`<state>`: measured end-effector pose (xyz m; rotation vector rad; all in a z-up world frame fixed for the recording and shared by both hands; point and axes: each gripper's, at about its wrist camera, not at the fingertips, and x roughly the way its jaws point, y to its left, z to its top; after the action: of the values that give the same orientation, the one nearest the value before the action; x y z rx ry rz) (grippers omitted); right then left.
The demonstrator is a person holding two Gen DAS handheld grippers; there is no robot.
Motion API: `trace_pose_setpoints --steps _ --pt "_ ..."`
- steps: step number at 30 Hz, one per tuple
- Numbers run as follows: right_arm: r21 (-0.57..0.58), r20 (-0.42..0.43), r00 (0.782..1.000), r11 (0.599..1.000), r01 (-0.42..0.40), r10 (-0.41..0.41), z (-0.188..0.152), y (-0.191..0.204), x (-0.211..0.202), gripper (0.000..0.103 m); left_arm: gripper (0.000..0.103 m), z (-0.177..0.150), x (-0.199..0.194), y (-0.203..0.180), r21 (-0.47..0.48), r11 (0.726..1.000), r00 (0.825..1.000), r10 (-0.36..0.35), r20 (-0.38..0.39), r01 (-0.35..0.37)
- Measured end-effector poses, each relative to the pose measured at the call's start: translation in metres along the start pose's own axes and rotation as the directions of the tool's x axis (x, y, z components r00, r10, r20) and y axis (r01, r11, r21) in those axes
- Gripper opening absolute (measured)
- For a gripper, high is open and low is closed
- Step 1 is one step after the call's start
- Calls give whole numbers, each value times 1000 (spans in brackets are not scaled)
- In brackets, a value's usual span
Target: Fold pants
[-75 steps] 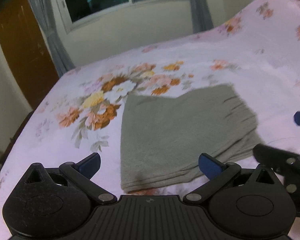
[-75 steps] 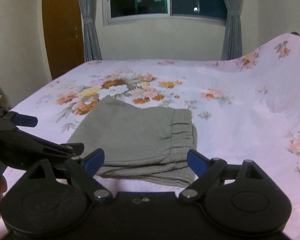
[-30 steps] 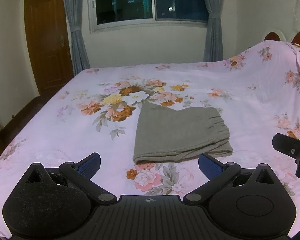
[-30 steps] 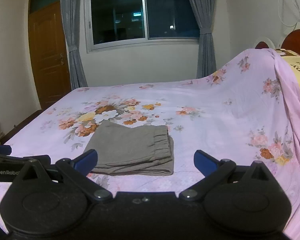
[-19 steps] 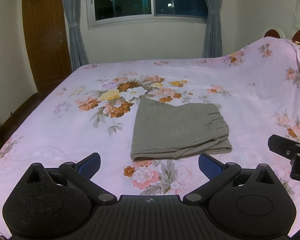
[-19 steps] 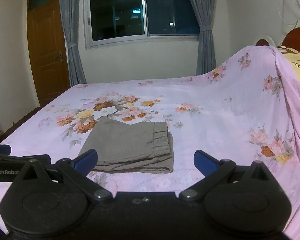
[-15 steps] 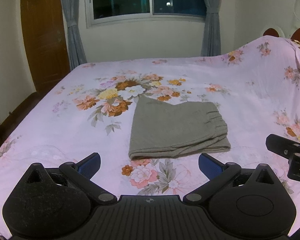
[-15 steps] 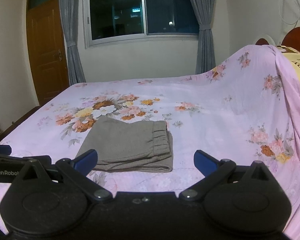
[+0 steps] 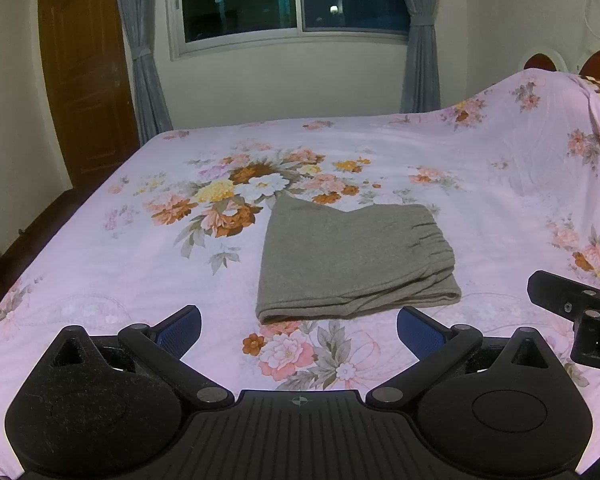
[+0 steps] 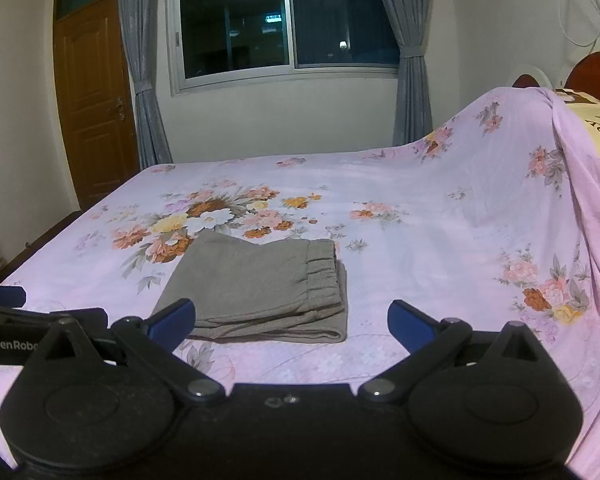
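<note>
Behind the bed point(image 9: 80, 264) we see a cream wall with a dark window point(image 10: 284, 24), grey curtains point(image 10: 140, 64) tied back at either side of it, and a brown wooden door point(image 10: 92, 100) on the left. A pink sheet printed with flower bouquets covers the bed, and at the right it rises over a hump near the dark red headboard point(image 10: 596, 72), where a yellow pillow point(image 10: 596, 128) shows from under the sheet's edge.

Our pants point(image 9: 352, 260), grey and soft-looking, lie folded into a compact, roughly square stack near the middle of the bed. Their gathered elastic waistband point(image 10: 322, 268) lies on top along the stack's right side, and the layered fold edges face us along the near side. The stack sits just beside the big central bouquet print, with its far left corner touching the flowers.

We hold the left claw point(image 9: 298, 326) above the near edge of the bed, its blue-padded fingers point(image 9: 180, 326) spread wide with nothing between them; the pants lie beyond the fingertips, apart from them. We hold the right claw point(image 10: 290, 320) the same way, spread wide and gripping nothing, with the pants ahead of it and slightly to the left. From the right wrist view, the left finger pad point(image 10: 172, 318) overlaps the near left corner of the stack in the picture, though we cannot tell whether it touches the cloth. Each claw shows at the edge of the other's view.
</note>
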<state>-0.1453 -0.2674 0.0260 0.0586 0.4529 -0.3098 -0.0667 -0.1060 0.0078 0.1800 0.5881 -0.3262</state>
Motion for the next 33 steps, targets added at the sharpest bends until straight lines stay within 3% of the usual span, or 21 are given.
trace_pose_setpoints --steps 26,33 --pt "3 -21 1000 1000 0 0 -1 0 8 103 103 -1 8 -3 8 1000 1000 -11 -12 11" --pt "4 -27 1000 1000 -1 1 -4 0 12 103 103 2 14 -5 8 999 999 -47 9 47"
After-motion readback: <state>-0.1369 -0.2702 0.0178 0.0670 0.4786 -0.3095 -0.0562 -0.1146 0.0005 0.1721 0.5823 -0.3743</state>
